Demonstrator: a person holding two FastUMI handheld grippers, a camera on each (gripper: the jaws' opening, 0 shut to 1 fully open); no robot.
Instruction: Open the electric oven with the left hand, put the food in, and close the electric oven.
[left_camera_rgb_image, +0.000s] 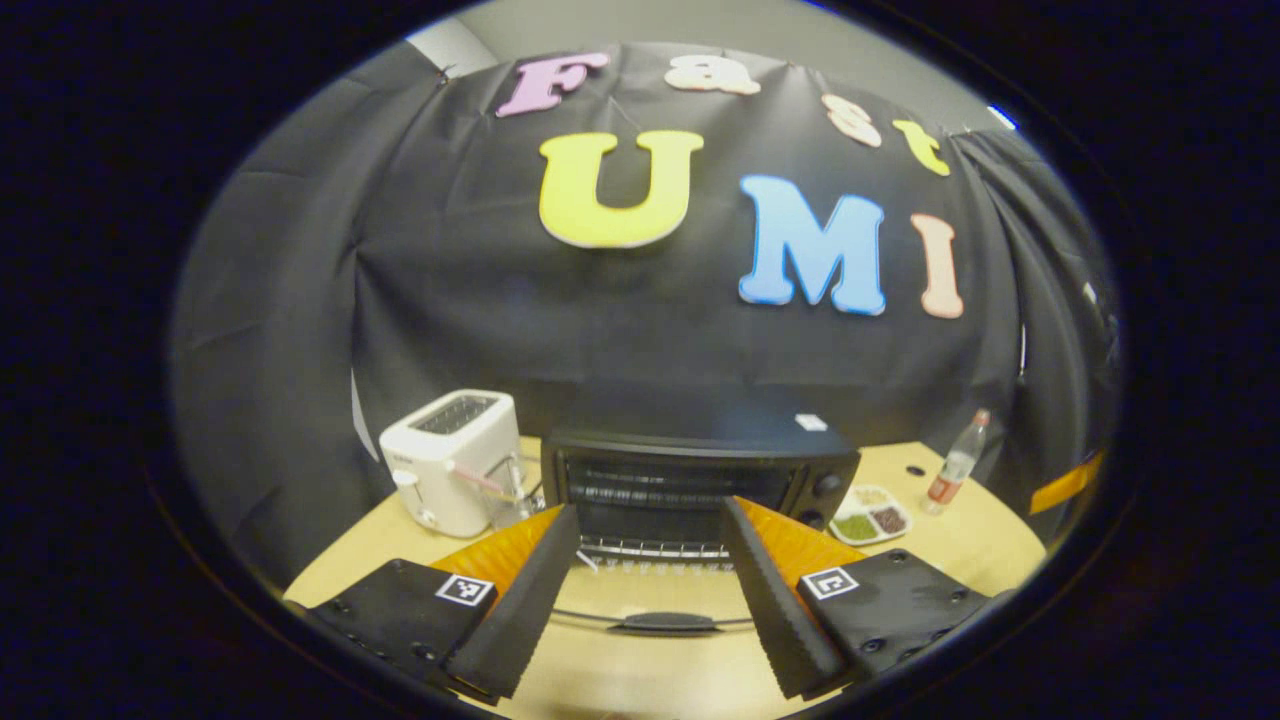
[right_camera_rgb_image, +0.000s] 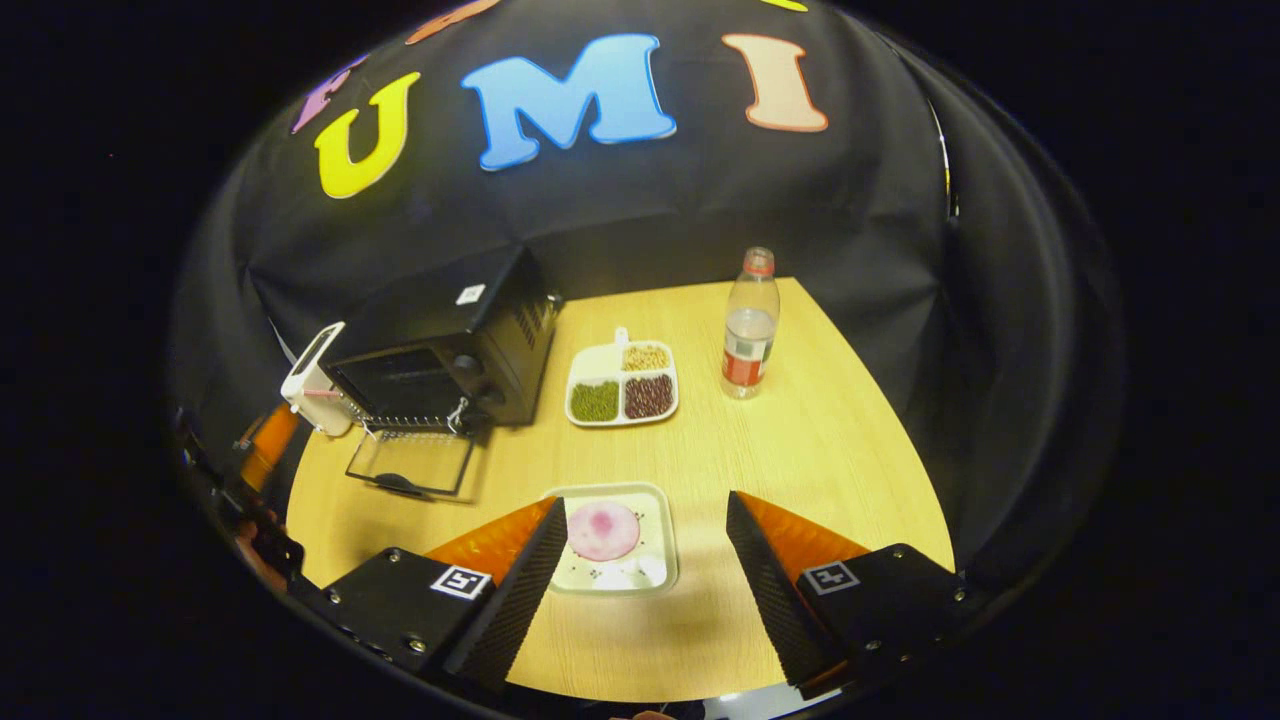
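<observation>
The black electric oven (left_camera_rgb_image: 700, 470) stands at the back of the wooden table, its glass door (left_camera_rgb_image: 665, 600) folded down flat with the handle toward me. My left gripper (left_camera_rgb_image: 650, 560) is open, its fingers spread just above and in front of that lowered door. In the right gripper view the oven (right_camera_rgb_image: 440, 355) sits at the left with its door (right_camera_rgb_image: 412, 462) down. The food, a pink round piece (right_camera_rgb_image: 603, 530), lies on a small pale tray (right_camera_rgb_image: 660, 560) near the front. My right gripper (right_camera_rgb_image: 645, 555) hangs open just over that tray, touching nothing.
A white toaster (left_camera_rgb_image: 452, 460) stands left of the oven. A divided dish of beans (right_camera_rgb_image: 622, 385) and a water bottle (right_camera_rgb_image: 750, 325) sit right of the oven. The other gripper and hand show at the far left edge (right_camera_rgb_image: 265, 450). Bare tabletop (right_camera_rgb_image: 820, 450) lies to the right.
</observation>
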